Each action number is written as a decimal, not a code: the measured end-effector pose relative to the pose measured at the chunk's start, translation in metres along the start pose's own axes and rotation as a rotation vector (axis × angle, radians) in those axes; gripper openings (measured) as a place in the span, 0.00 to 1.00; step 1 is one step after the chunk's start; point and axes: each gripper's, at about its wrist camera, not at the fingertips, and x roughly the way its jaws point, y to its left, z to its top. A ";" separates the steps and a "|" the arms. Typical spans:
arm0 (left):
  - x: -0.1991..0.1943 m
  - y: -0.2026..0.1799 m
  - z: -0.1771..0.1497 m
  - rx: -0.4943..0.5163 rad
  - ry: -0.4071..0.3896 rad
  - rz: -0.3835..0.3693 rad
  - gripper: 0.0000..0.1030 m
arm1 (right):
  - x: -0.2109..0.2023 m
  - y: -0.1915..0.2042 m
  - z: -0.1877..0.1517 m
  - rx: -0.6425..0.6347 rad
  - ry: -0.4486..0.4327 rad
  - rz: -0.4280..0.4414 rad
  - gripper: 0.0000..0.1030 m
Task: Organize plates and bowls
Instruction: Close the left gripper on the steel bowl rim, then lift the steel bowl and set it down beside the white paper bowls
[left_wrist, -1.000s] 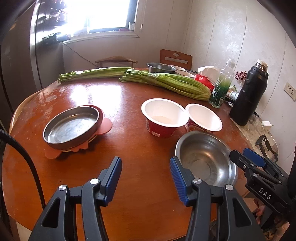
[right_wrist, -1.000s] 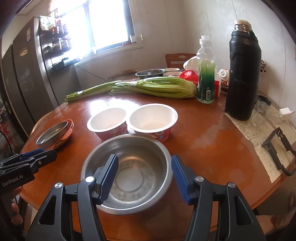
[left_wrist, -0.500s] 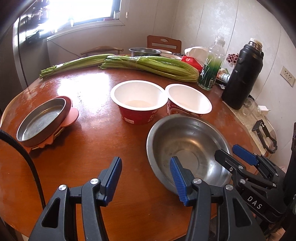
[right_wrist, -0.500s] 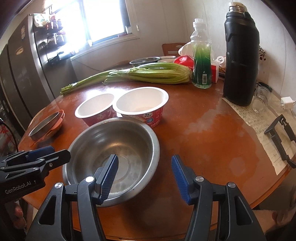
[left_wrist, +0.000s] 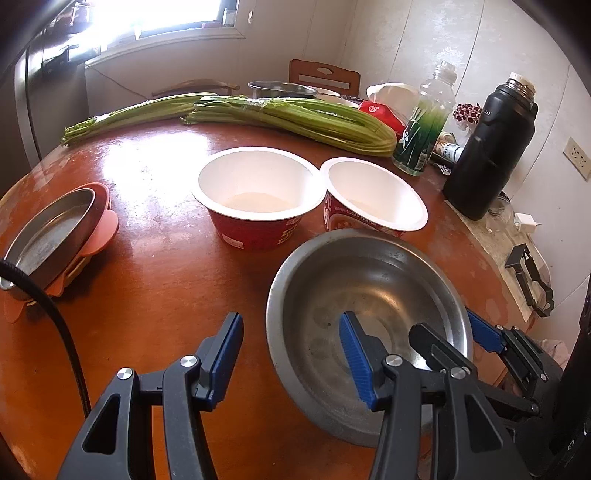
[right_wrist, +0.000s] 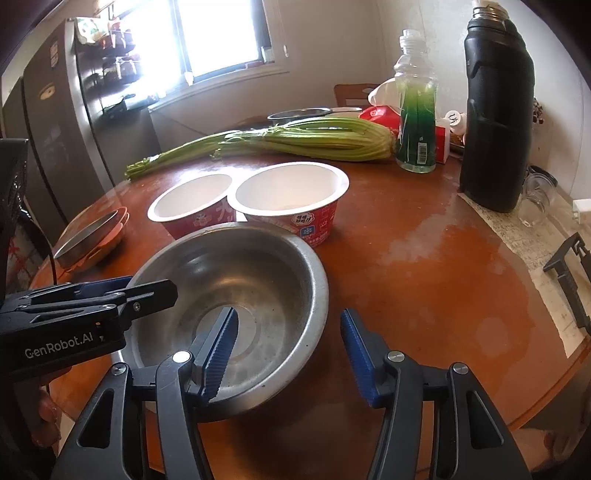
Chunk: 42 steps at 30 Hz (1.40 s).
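Note:
A steel bowl stands at the table's near edge. My left gripper straddles its left rim, one blue finger inside and one outside, open and not pressing. My right gripper straddles the opposite rim; its jaws are closing, with the rim between them but untouched. Behind the bowl stand two red paper bowls with white insides. A shallow steel plate rests on a pink plate at the left.
Celery bunches lie across the back of the round wooden table. A green bottle, a black flask and a glass jar stand at the right. A black clip lies on paper near the right edge.
My left gripper moved right and down until its fingers straddled the steel bowl's rim. My right gripper sank over the opposite rim and its jaws narrowed a little.

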 end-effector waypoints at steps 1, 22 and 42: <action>0.001 -0.001 0.000 -0.002 0.001 -0.010 0.52 | 0.001 0.000 0.000 0.000 0.001 0.003 0.55; 0.009 -0.001 0.001 0.005 0.003 -0.069 0.49 | 0.008 0.023 0.004 -0.065 0.023 0.047 0.49; -0.055 0.053 -0.018 -0.036 -0.081 0.006 0.49 | -0.011 0.094 0.009 -0.151 -0.002 0.130 0.49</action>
